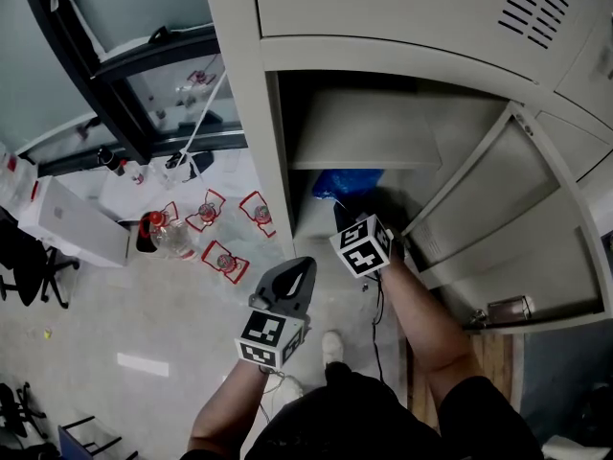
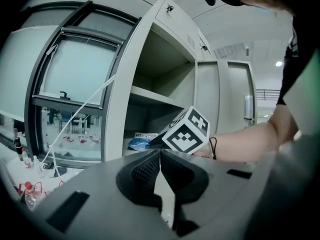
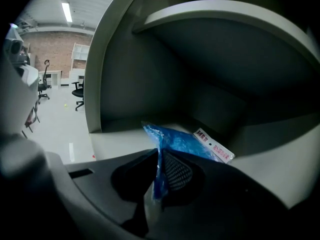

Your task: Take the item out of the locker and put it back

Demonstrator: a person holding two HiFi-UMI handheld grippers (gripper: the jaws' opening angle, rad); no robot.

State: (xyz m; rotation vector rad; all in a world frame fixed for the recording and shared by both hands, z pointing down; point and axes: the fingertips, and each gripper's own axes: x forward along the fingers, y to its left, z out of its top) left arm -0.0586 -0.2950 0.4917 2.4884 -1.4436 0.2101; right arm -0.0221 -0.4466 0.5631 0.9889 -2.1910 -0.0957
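The left gripper hangs outside the locker, its 2 jaws pressed together on nothing, apparently kept clear so the other arm has room. Ahead of it, the right gripper reaches into the open compartment. Its jaws are closed to a sliver on the thin near edge of a blue packet, with the film pinched upright between the pads. The rest of the packet, with its white label strip, lies on the compartment floor just beyond the jaws, under the upper shelf. A grip on the edge looks the only practical one for so flat and limp an item. The door stands swung wide to the right, out of the arm's way. Whether the packet is coming out or being set back cannot be told.
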